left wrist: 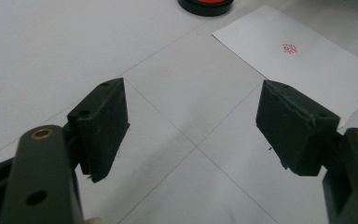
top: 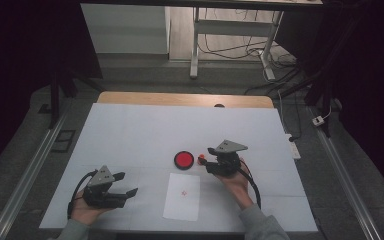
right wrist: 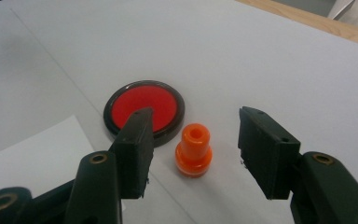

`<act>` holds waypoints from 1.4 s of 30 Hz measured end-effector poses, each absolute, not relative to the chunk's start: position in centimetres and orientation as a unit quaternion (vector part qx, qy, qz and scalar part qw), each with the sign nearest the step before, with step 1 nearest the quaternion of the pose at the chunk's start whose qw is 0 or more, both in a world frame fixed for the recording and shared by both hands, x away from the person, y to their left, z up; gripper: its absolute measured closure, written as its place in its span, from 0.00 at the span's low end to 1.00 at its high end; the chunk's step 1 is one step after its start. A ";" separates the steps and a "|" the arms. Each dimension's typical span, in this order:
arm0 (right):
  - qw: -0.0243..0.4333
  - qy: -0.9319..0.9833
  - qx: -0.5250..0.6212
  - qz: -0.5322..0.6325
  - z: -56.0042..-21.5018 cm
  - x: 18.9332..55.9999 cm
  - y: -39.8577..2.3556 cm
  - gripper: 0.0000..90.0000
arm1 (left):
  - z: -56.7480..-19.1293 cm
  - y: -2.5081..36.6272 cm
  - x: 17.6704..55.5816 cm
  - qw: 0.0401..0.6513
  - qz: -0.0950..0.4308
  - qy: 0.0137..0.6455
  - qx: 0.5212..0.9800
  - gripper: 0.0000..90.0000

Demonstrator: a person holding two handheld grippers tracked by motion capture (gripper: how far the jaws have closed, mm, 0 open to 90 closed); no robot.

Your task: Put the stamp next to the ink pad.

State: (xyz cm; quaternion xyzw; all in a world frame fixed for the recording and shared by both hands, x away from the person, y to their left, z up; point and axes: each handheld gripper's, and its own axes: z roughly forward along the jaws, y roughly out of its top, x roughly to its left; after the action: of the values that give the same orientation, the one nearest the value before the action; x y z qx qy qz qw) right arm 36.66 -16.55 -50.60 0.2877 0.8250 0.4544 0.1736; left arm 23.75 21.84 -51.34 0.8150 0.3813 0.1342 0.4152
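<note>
At table centre, slightly right: the orange stamp (right wrist: 194,155) stands upright on the white table cover (top: 130,130), just at 3 o'clock of the red ink pad (top: 183,159), close to the pad's rim but apart from it as far as I can tell.

My right gripper (right wrist: 193,149) sits around the stamp with the jaws spread. There is clear daylight on both sides, and neither of the pads (right wrist: 137,144) touches it. So the stamp is free-standing, not held.

The paper sheet (top: 182,196) lies at 6 o'clock of the ink pad, flat, and carries a small red stamp mark (left wrist: 290,48) near its middle. I read that as the print being done.

My left gripper (top: 111,189) is parked at 9 o'clock of the sheet, well apart from it. Its jaws are wide open with nothing between them, only bare table below.

Status, my judgement:
- inking: done, the pad is uncovered and the mark is red
- stamping the sheet: done, one mark visible
- stamp set back beside the pad: done, it stands on its own
- left: back my right gripper off without tipping the stamp

Mark quality is too small to judge from the high view; in the left gripper view it looks round and complete, with the fine detail blurred.
</note>
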 end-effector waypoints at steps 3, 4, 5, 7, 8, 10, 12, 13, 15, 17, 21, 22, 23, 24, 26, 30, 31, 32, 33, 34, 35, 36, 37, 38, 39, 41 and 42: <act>0.172 0.824 0.284 0.459 -50.3 36.0 -17.0 0.49 | -51.4 21.8 23.8 0.416 0.133 0.381 0.815 0.28; 0.171 0.824 0.284 0.460 -50.2 35.8 -17.1 0.49 | -51.4 21.8 23.8 0.416 0.133 0.381 0.815 0.28; 0.172 0.823 0.283 0.461 -50.1 35.5 -17.3 0.49 | -51.4 21.8 23.8 0.416 0.132 0.382 0.815 0.28; 0.169 0.823 0.283 0.463 -50.0 35.1 -17.7 0.49 | -51.4 21.8 23.8 0.415 0.132 0.383 0.814 0.28; 0.170 0.822 0.282 0.464 -49.9 34.8 -18.0 0.49 | -51.4 21.8 23.8 0.415 0.132 0.383 0.815 0.28; 0.168 0.821 0.284 0.466 -49.9 34.4 -18.5 0.49 | -51.4 21.8 23.8 0.416 0.133 0.382 0.815 0.28; 0.169 0.822 0.283 0.465 -49.9 33.9 -19.1 0.49 | -51.4 21.9 23.8 0.416 0.132 0.382 0.814 0.28; 0.170 0.821 0.283 0.466 -49.9 33.7 -19.4 0.49 | -51.5 21.9 23.9 0.416 0.132 0.383 0.814 0.28; 0.171 0.824 0.281 0.462 -49.8 33.3 -19.9 0.49 | -51.5 21.9 23.9 0.416 0.131 0.381 0.815 0.28; 0.171 0.822 0.280 0.465 -49.7 32.7 -20.6 0.48 | -51.6 21.8 23.9 0.415 0.130 0.380 0.816 0.28; 0.174 0.820 0.278 0.469 -49.7 31.5 -22.3 0.49 | -51.6 21.8 23.9 0.416 0.129 0.380 0.816 0.28; 0.177 0.818 0.277 0.472 -49.8 31.1 -22.7 0.49 | -51.6 21.8 23.9 0.416 0.130 0.380 0.816 0.28; 0.176 0.818 0.278 0.472 -49.7 30.8 -23.2 0.49 | -51.6 21.8 23.9 0.416 0.130 0.380 0.816 0.28; 0.177 0.818 0.277 0.472 -49.7 30.4 -23.7 0.49 | -51.5 21.9 23.9 0.416 0.130 0.380 0.816 0.28; 0.176 0.818 0.278 0.472 -49.7 29.7 -24.7 0.48 | -51.6 21.9 23.9 0.416 0.130 0.380 0.816 0.28; 0.178 0.818 0.283 0.468 -50.0 28.6 -26.6 0.48 | -51.6 21.8 23.9 0.414 0.130 0.380 0.817 0.28; 0.179 0.819 0.285 0.464 -50.1 28.4 -27.2 0.48 | -51.7 21.8 23.9 0.414 0.131 0.380 0.817 0.28; 0.180 0.819 0.290 0.460 -50.2 28.2 -27.6 0.48 | -51.7 21.7 23.9 0.414 0.130 0.380 0.817 0.28; 0.178 0.819 0.292 0.461 -50.3 28.0 -28.0 0.48 | -51.7 21.7 23.9 0.413 0.130 0.380 0.817 0.28; 0.179 0.819 0.295 0.458 -50.5 27.9 -28.4 0.48 | -51.7 21.7 23.9 0.413 0.129 0.379 0.818 0.28; 0.179 0.819 0.297 0.457 -50.6 27.7 -28.8 0.48 | -51.7 21.6 23.9 0.412 0.129 0.379 0.819 0.28; 0.179 0.818 0.299 0.458 -50.7 27.7 -29.1 0.48 | -51.7 21.6 23.9 0.411 0.130 0.379 0.819 0.28; 0.184 0.819 0.302 0.453 -50.7 27.6 -29.3 0.48 | -51.8 21.6 23.9 0.410 0.129 0.379 0.819 0.28; 0.182 0.818 0.302 0.454 -50.8 27.6 -29.5 0.48 | -51.8 21.5 23.9 0.410 0.129 0.378 0.820 0.28; 0.181 0.819 0.302 0.452 -50.9 27.6 -29.7 0.48 | -51.8 21.5 23.9 0.409 0.129 0.378 0.820 0.28; 0.180 0.820 0.302 0.452 -50.9 27.7 -29.9 0.48 | -51.9 21.5 23.9 0.409 0.128 0.378 0.821 0.28; 0.183 0.820 0.303 0.449 -50.9 27.7 -30.0 0.48 | -51.9 21.5 23.9 0.408 0.129 0.378 0.821 0.28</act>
State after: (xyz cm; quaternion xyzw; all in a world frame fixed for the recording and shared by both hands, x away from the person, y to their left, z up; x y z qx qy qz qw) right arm 27.66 -29.96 -50.89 0.3031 0.8203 0.4492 0.1828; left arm 23.95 21.53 -51.90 0.8206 0.3783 0.1289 0.4084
